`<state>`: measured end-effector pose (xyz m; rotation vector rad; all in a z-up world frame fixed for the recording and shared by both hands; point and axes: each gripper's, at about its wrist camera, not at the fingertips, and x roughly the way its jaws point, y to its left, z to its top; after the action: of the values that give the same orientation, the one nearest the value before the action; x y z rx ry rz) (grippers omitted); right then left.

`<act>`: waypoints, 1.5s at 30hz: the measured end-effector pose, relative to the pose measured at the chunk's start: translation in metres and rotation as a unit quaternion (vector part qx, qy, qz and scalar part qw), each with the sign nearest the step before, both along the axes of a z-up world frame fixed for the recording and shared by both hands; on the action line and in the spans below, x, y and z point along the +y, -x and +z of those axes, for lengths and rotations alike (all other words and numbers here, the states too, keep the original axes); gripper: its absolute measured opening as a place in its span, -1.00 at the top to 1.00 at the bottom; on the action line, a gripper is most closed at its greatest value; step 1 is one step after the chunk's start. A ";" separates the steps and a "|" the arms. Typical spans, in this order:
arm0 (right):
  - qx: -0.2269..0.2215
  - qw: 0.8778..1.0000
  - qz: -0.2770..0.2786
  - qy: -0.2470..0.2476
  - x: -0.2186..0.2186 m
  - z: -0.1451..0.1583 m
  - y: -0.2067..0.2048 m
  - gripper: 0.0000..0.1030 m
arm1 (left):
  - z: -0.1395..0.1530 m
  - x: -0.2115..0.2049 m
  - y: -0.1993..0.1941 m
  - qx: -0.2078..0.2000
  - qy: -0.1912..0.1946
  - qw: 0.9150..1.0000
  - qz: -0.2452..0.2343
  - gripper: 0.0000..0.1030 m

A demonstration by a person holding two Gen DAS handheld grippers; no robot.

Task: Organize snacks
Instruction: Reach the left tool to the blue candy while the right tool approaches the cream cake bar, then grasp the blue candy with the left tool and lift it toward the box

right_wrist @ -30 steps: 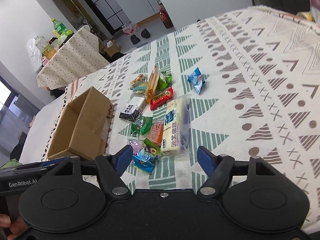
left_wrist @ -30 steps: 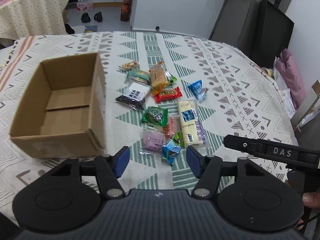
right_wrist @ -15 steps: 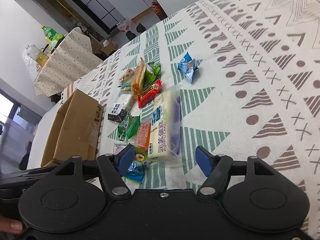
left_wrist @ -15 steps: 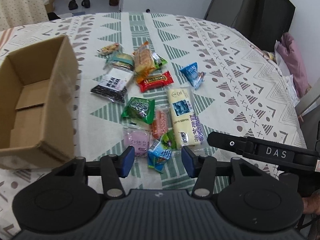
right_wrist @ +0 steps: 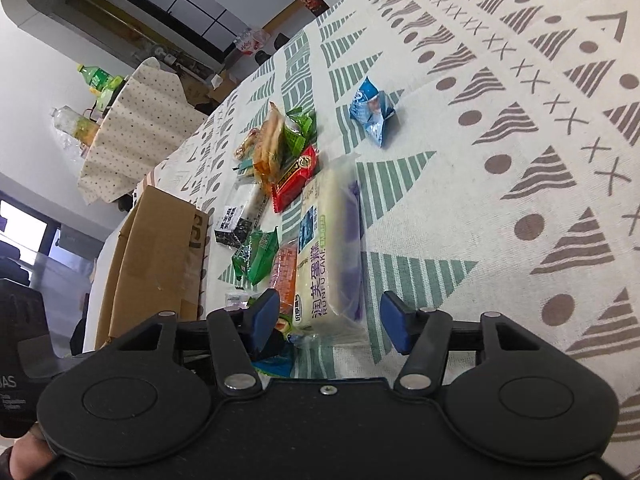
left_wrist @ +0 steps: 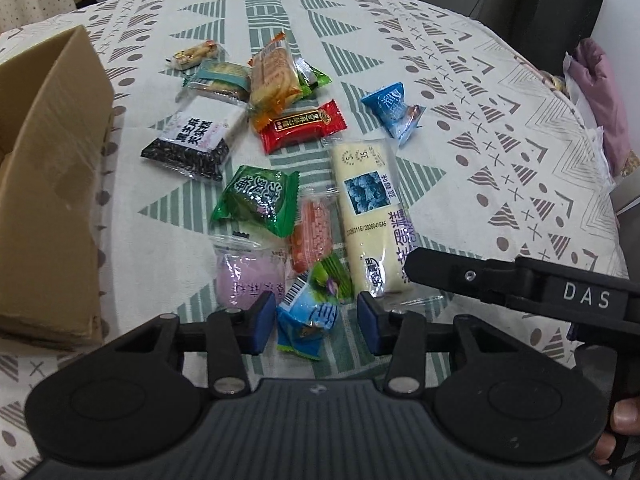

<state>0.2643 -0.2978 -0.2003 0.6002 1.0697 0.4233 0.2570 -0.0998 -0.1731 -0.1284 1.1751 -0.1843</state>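
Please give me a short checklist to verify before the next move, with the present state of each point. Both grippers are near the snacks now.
1. Left gripper open around a snack: ok, its fingers stand either side of the small blue packet.
2. Right gripper open around a snack: ok, the long cake pack lies between its fingers.
3. Fingers touching the packets: cannot tell.
4. Neighbouring snacks out of the grasp: not ok, the pink packet lies right at the left gripper's left finger.
5. Cardboard box open on top and ready: ok, though its inside is hardly visible.
6. The two grippers apart: not ok, they are very close.
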 end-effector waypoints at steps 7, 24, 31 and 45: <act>0.003 1.000 0.005 -0.001 0.003 -0.005 -0.006 -0.10 | -0.014 -0.003 -0.007 0.027 0.011 1.000 0.006 0.23; -0.040 0.997 0.016 0.069 0.028 -0.003 -0.014 -0.11 | 0.009 0.017 0.008 -0.008 0.027 0.999 0.041 0.45; -0.050 0.994 0.037 0.091 0.030 0.002 -0.001 0.48 | 0.030 0.031 0.029 -0.030 0.031 0.998 0.052 0.46; -0.085 0.996 -0.003 0.038 0.018 0.056 0.043 0.72 | 0.094 0.057 0.069 -0.081 0.034 0.995 0.057 0.45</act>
<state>0.2212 -0.2798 -0.1444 0.4912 0.9174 0.4195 0.1878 -0.0432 -0.0787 -0.2360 0.9976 -0.1314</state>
